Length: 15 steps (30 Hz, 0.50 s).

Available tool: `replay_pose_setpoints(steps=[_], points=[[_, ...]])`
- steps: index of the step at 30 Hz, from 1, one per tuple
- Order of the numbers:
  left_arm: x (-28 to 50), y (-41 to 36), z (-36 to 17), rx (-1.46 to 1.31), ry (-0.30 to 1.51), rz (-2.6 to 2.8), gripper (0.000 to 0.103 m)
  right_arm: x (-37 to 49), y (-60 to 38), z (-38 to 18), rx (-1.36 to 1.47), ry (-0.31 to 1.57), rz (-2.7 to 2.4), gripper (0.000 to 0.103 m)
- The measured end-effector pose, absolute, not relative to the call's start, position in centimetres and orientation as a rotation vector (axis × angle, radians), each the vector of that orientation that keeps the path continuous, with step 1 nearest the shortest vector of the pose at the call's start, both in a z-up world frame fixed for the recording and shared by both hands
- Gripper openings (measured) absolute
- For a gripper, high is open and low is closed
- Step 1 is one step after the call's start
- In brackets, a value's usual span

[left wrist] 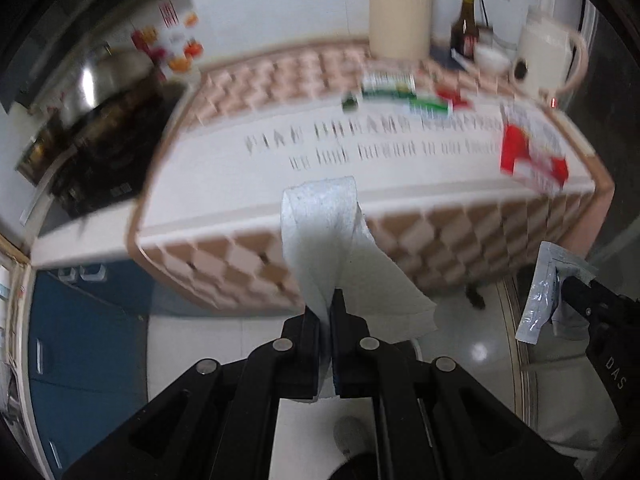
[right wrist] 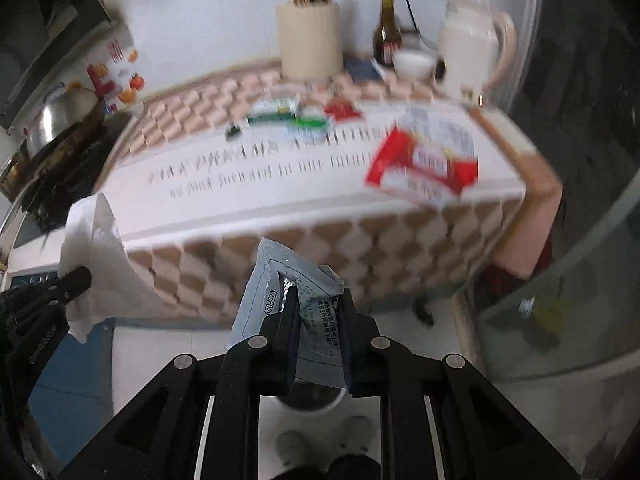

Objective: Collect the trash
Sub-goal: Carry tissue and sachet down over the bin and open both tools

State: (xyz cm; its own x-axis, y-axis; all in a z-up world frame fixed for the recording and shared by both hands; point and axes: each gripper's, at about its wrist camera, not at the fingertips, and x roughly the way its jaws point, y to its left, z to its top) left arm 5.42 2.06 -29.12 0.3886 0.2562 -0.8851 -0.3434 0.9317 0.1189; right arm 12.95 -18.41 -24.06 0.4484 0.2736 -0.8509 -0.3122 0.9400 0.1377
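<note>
black tongs [left wrist: 328, 312], silver pivot pins, "DAS" lettering

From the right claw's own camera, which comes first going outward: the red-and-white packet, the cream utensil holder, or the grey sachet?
1. Grey sachet: pinched in the right claw.
2. Red-and-white packet: on the table's near right part.
3. Cream utensil holder: at the table's back edge, by the wall.

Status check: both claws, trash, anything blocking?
Left claw shut on paper towel. Right claw shut on grey sachet. Red-and-white packet and green wrappers lie on table. Nothing blocking.
</note>
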Motion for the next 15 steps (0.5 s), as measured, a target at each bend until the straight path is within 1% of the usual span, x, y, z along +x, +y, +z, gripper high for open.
replay_pose_setpoints(steps=[2, 5, 7, 9, 10, 11, 13, 15], points=[[5.8, 1.9, -32.8, -0.12, 1.174, 0.377, 0.002, 12.8, -19.2, -26.9, -0.029, 1.095, 0.364, 0.018], [6.5, 2.5, -41.8, -0.195, 1.312, 0.383, 0.002, 13.0, -19.9, -33.6, -0.011, 1.192, 0.368, 0.018], [6.9, 2.9, -47.7, -0.243, 1.387, 0.381, 0.002, 13.4, -20.4, -39.9, 0.0, 1.272, 0.359, 0.018], [7.3, 3.4, -55.0, -0.305, 1.47, 0.383, 0.002, 13.6, -20.9, -45.7, 0.032, 1.34, 0.356, 0.018], [7.4, 3.5, -57.9, -0.325, 1.5, 0.381, 0.002, 13.7, -21.2, -49.4, 0.041, 1.38, 0.343, 0.018], [7.6, 3.6, -62.1, -0.344, 1.542, 0.385, 0.002, 13.7, -21.4, -53.2, 0.06, 1.418, 0.339, 0.018], [7.8, 3.5, -68.4, -0.364, 1.59, 0.382, 0.002, 13.8, -21.4, -59.7, 0.078, 1.475, 0.332, 0.018], [8.0, 3.4, -73.4, -0.368, 1.63, 0.38, 0.002, 13.9, -21.2, -66.1, 0.082, 1.53, 0.327, 0.018]])
